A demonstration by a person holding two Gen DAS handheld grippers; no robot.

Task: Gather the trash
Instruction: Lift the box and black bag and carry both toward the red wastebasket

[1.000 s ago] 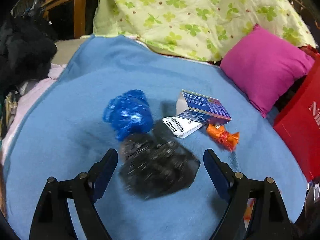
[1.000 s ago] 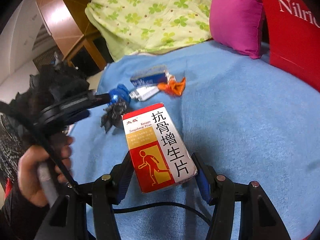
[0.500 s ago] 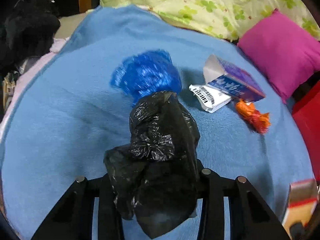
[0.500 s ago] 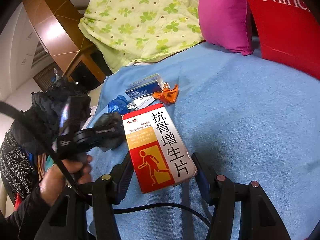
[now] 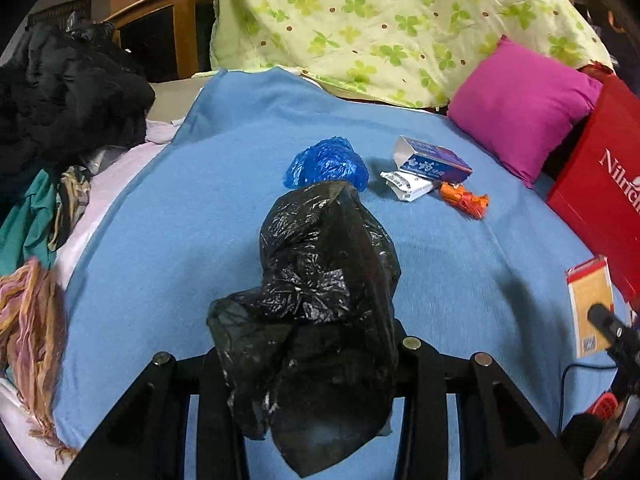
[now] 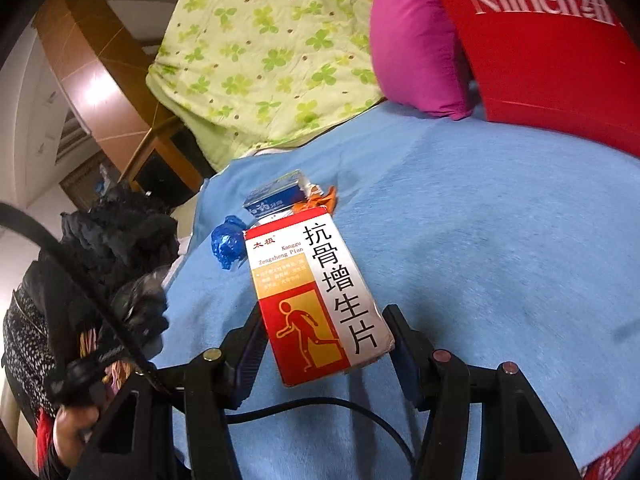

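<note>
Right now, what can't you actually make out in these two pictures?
- Left view: the left gripper fingertips, buried in the black bag; whether the bag holds anything.
- Left view: the medicine box, partly covered by the other tool.
- Right view: most of the white slip, behind the medicine box.
- Right view: the black bag, blurred.

Pink cushion [image 5: 520, 106], clover-print quilt [image 5: 380, 20], blue blanket [image 5: 200, 220], dark clothes [image 5: 60, 92].

Dim indoor light, warm glare on wood panel [image 6: 98, 92] upper left. Soft shadows on blue blanket [image 5: 192, 216]. Heavy fisheye bend w/ dark vignette at corners. Left hand [image 6: 74, 420] blurred; red box [image 6: 560, 60] sharp, saturated.
</note>
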